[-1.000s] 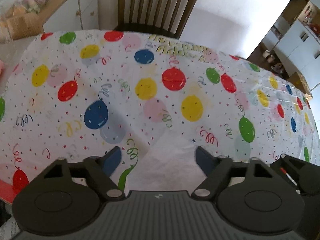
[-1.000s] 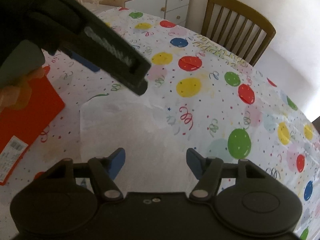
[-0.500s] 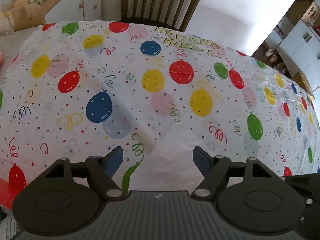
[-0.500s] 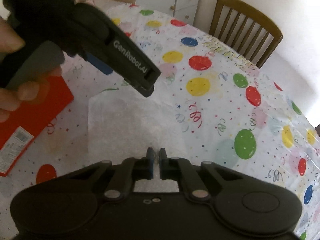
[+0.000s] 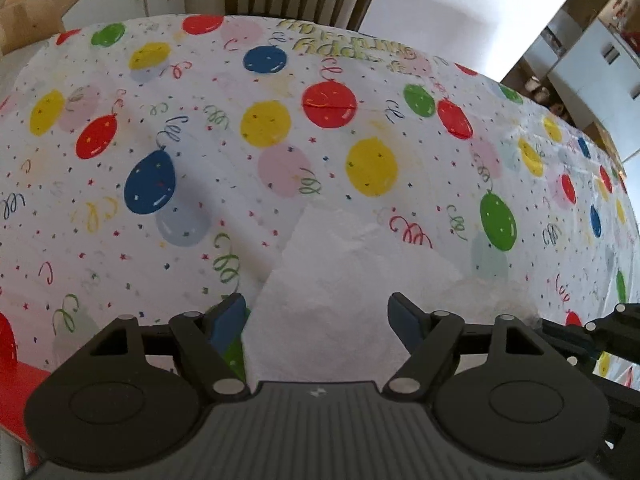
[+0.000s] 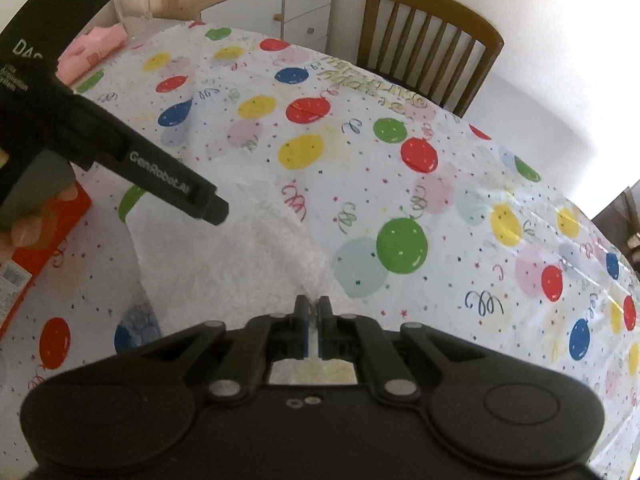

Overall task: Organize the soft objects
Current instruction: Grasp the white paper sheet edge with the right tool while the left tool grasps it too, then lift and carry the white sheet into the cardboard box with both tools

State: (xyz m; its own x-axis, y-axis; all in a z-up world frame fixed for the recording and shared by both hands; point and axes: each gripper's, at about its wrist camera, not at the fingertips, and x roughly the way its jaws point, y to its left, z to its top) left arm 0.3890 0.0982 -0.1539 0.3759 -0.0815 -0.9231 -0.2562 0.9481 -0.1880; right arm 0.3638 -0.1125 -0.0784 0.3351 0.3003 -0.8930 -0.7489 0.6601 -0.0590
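A thin white tissue sheet (image 6: 224, 256) lies on the surface (image 6: 460, 216), which is covered by a white cloth printed with coloured balloons and streamers, and every place below is given from that sheet. The right claw (image 6: 313, 322) is pinched together on the sheet's near corner, with a sliver of white showing between its blue pads (image 6: 326, 332), and the tissue rises in a crumpled ridge from the cloth up into that grip. The rest of the sheet spreads flat away from the pinched corner, toward the left of the right wrist view. The left claw (image 5: 320, 320) stands with its jaws wide apart just above the sheet's opposite side; in its own view one blue pad (image 5: 228, 316) sits at the sheet's left edge and the other over the white paper, neither pressing on it. In the right wrist view the left claw's black body reaches in over the sheet's far left part, held by a hand (image 6: 28, 224) whose fingertips show at the frame edge. A red flat package (image 6: 44, 236) with a white label lies on the cloth just left of the sheet. A pink soft item (image 6: 92, 50) rests well beyond the sheet, near the far left rim. A wooden chair (image 6: 428, 40) stands past the far edge, and a white drawer cabinet (image 6: 280, 4) beyond that.
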